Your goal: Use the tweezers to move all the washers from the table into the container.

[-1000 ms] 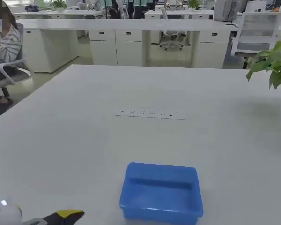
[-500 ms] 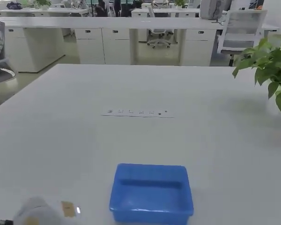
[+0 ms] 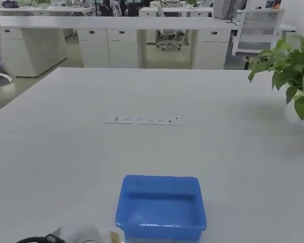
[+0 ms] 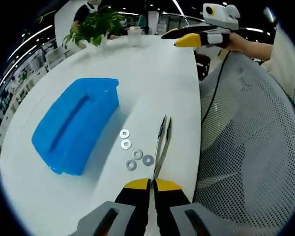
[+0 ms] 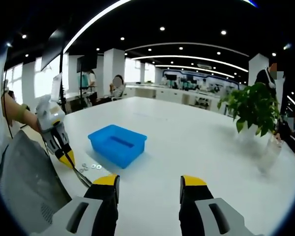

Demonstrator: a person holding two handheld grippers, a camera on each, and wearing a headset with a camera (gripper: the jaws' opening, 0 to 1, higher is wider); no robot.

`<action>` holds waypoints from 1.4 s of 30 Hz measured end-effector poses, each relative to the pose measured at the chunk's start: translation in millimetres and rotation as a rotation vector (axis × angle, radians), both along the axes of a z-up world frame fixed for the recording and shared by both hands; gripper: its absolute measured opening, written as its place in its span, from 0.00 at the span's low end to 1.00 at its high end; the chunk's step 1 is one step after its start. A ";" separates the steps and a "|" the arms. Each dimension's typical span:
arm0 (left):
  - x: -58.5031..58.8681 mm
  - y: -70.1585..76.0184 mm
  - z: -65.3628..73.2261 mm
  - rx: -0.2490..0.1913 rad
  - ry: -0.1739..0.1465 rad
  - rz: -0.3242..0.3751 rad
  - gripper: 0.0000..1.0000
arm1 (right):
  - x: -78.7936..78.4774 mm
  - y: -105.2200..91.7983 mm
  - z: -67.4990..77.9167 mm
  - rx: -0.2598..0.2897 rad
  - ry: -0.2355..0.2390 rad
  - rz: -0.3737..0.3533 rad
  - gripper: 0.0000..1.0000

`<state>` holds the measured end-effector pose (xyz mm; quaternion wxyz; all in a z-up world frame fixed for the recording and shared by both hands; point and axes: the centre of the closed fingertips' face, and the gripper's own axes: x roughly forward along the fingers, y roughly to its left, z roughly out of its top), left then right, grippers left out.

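Observation:
In the left gripper view my left gripper (image 4: 152, 185) is shut on thin metal tweezers (image 4: 161, 143), whose tips point forward over the white table (image 4: 152, 73). Several steel washers (image 4: 136, 154) lie on the table just left of the tweezers. Further left is the blue container (image 4: 73, 125), also in the head view (image 3: 160, 206). My right gripper (image 5: 150, 182) is open with nothing between its jaws, held above the table's near edge. The right gripper view shows the left gripper (image 5: 59, 145), the tweezers (image 5: 82, 178), the washers (image 5: 91, 167) and the container (image 5: 117, 142).
A potted plant (image 3: 291, 71) stands at the table's right side. A row of sockets (image 3: 144, 120) is set into the table's middle. A mesh chair back (image 4: 246, 142) sits close to the near edge. Desks and chairs fill the room behind.
The head camera has swung slightly right and down. At the bottom-left edge of the head view the left gripper has shifted and turned. The blue container has stayed in place.

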<state>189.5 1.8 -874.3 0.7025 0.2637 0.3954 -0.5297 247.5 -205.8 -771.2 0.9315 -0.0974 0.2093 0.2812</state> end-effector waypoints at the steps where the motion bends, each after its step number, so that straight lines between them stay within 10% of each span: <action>1: -1.2 0.6 -1.9 0.021 -0.002 -0.019 0.00 | -0.5 0.0 -1.5 -0.006 0.007 0.001 0.47; 12: -5.5 5.9 -3.9 0.115 -0.028 -0.120 0.00 | -1.0 -2.3 -7.6 0.003 0.029 0.007 0.46; 23: -12.7 2.2 36.8 0.036 -0.070 -0.107 0.00 | -11.2 13.2 -15.9 -0.030 0.071 0.090 0.38; 30: -26.5 -8.0 66.7 -0.007 -0.103 -0.132 0.00 | -53.9 70.7 -34.8 -0.198 0.153 0.452 0.38; 34: -31.0 -12.8 76.7 -0.022 -0.101 -0.128 0.00 | -78.8 112.6 -42.7 -0.206 0.201 0.652 0.38; 42: -34.1 -20.9 94.2 -0.042 -0.117 -0.148 0.00 | -92.7 151.8 -76.0 -0.248 0.277 0.835 0.29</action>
